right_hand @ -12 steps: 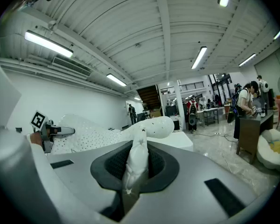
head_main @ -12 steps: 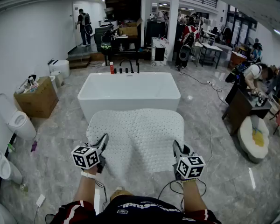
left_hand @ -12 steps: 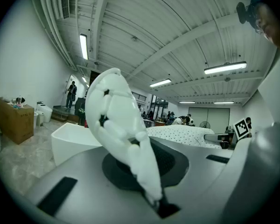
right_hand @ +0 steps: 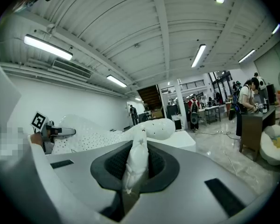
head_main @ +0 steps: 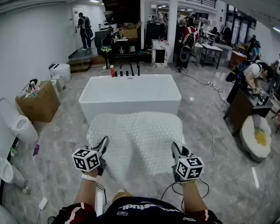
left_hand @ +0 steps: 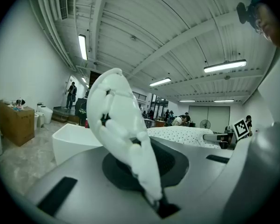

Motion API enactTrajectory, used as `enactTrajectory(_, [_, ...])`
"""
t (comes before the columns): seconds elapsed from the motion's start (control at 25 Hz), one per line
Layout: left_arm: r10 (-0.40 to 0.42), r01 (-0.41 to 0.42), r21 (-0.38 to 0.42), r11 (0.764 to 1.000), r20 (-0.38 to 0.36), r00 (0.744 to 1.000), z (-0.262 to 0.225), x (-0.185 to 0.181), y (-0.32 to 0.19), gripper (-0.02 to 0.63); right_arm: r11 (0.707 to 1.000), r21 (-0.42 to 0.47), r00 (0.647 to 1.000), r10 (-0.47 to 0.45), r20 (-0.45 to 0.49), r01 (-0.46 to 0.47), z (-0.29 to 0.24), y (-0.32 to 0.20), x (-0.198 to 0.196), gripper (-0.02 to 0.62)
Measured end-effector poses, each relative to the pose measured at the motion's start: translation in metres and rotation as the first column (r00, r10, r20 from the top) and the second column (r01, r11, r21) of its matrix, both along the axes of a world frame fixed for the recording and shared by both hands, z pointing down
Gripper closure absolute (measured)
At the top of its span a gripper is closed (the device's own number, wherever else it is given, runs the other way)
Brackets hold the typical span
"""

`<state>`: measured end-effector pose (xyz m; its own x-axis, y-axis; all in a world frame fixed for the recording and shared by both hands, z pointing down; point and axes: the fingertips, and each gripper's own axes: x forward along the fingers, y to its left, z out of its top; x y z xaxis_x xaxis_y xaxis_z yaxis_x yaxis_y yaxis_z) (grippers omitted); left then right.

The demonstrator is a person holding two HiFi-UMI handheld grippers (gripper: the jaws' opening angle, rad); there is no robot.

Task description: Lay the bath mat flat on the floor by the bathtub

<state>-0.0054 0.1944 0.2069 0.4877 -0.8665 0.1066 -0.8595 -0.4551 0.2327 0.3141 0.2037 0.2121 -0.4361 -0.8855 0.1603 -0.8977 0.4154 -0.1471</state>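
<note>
Head view: mat [head_main: 136, 135] in both grippers [head_main: 103, 143] [head_main: 176, 148]

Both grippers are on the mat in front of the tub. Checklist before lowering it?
1. Left gripper jaws shut on a near corner of the white dotted bath mat: ok.
2. Right gripper jaws shut on the other near corner: ok.
3. Mat spread between the grippers, no fold-over: ok.
4. Mat's far edge roughly parallel to the white rectangular bathtub: ok.
5. Grey marble-look floor under the mat free of clutter: cannot tell, the mat hides it.
6. Mat flat on the floor: not ok, it is held up.
</note>
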Motion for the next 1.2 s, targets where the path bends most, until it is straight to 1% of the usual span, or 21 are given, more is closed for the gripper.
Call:
enactTrajectory(0.2, [-0.003,0.003,0.007,1.0,0.007,1.0,0.001,0.0,0.001,0.583,0.999,0.028,0.998,-0.048,0.046,0.047,-0.002,0.008,-0.006,0.551])
enactTrajectory(0.44, [-0.029,0.029,0.001,1.0,0.005,1.0,-0.005,0.004,-0.003,0.583,0.994,0.039,0.994,-0.104,0.019,0.103,-0.011,0.017,-0.006,0.552])
enactTrajectory(0.64, [-0.032,0.032,0.015,0.999,0.017,0.999,-0.008,0.005,0.0,0.583,0.995,0.047,0.996,-0.094,0.0,0.093,-0.007,0.02,-0.004,0.552])
enactTrajectory(0.84, [-0.019,0.019,0.018,1.0,0.037,0.999,-0.012,0.012,-0.001,0.583,0.994,0.007,0.993,-0.109,-0.046,0.109,0.005,0.014,-0.008,0.551])
enactTrajectory(0.92, [-0.022,0.021,0.014,1.0,0.032,0.999,-0.013,0.014,0.001,0.583,0.993,0.001,0.992,-0.119,-0.038,0.119,0.006,0.016,-0.008,0.551])
enactTrajectory(1.08, [-0.038,0.037,0.018,0.999,0.029,0.999,-0.016,0.016,0.0,0.583,0.989,0.018,0.989,-0.145,-0.018,0.145,0.006,0.016,-0.01,0.551])
enactTrajectory(1.2, [-0.047,0.047,0.012,0.999,0.027,0.999,-0.015,0.015,0.005,0.583,0.989,0.01,0.989,-0.146,-0.017,0.147,0.013,0.019,-0.01,0.551])
